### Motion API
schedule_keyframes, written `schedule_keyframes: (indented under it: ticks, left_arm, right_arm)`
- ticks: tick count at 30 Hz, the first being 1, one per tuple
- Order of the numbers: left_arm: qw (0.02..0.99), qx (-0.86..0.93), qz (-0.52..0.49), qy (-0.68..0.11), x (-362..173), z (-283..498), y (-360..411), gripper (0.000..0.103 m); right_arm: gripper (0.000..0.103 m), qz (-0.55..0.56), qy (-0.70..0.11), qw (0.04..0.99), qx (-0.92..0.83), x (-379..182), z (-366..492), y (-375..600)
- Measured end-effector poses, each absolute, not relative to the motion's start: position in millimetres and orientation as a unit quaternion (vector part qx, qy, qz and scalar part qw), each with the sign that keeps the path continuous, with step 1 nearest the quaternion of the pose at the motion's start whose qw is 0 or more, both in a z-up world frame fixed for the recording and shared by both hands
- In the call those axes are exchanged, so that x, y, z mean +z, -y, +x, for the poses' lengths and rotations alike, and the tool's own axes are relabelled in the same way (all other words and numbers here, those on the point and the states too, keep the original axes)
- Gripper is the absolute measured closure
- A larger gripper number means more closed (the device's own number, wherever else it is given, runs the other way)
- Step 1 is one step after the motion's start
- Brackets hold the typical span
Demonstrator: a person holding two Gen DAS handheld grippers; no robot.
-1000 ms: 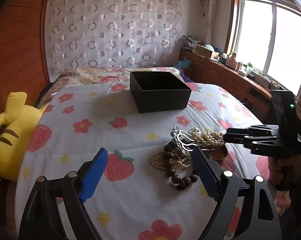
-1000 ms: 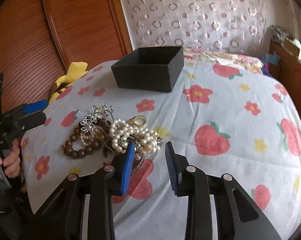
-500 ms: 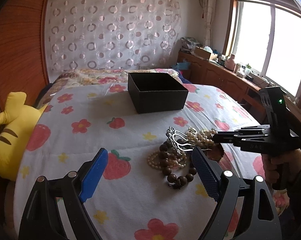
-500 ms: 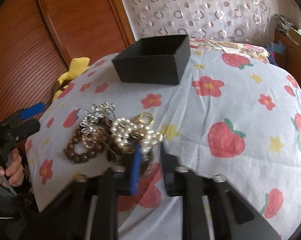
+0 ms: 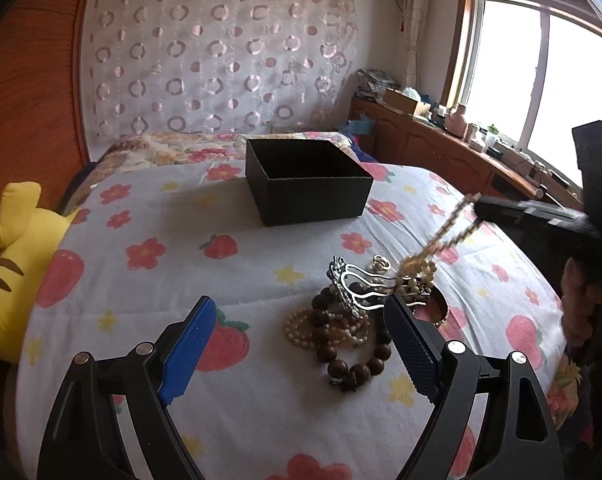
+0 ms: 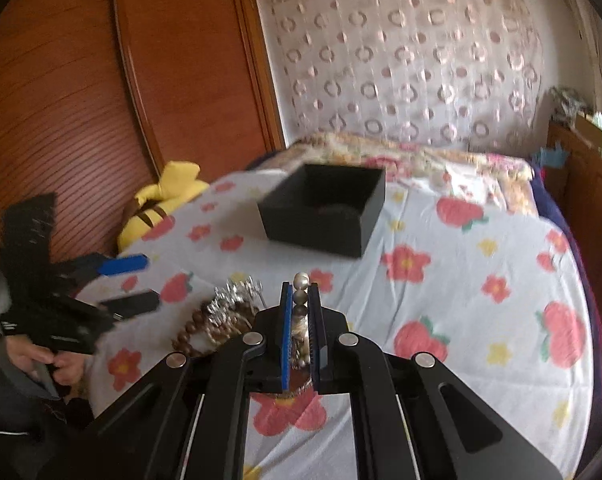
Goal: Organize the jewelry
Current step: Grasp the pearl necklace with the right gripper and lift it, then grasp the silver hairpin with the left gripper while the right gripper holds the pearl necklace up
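Note:
A pile of jewelry (image 5: 353, 308) lies on the flowered bedspread: a silver hair comb (image 5: 357, 280), a brown wooden bead bracelet (image 5: 345, 364), small pearl strands. My right gripper (image 6: 301, 292) is shut on a white pearl necklace (image 6: 301, 284) and lifts it; in the left wrist view the strand (image 5: 445, 236) stretches up from the pile to the right gripper (image 5: 481, 206). My left gripper (image 5: 301, 344) is open and empty, low over the bed just in front of the pile. An open black box (image 5: 307, 180) stands farther back on the bed.
A yellow plush toy (image 5: 9, 264) lies at the bed's left edge by the wooden headboard (image 5: 25, 100). A wooden cabinet (image 5: 441, 152) with clutter runs under the window on the right. The bed's front edge drops off near the grippers.
My right gripper closed on the pearl necklace and rose, pulling the strand up from the pile. My left gripper stayed open in nearly the same place.

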State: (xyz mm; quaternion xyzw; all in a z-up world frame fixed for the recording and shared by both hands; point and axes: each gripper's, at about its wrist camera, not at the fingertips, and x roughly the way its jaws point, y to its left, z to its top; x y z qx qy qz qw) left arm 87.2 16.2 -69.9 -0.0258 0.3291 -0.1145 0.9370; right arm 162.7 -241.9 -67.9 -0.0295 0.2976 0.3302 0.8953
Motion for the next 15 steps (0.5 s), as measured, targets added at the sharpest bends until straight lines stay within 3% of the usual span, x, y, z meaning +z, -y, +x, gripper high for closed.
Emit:
schedule_keyframes:
  ticks: [7,15]
  left_arm:
    - [0.930,-0.136,-0.018,-0.341,-70,105,-10,0.022]
    - [0.911,-0.171,0.001,-0.375,-81,126,18,0.048]
  right_arm:
    - [0.095,-0.031,-0.252,0.912,0.323,-33,148,256]
    - [0.095,-0.046,-0.236,0.919,0.313,-19,140,262]
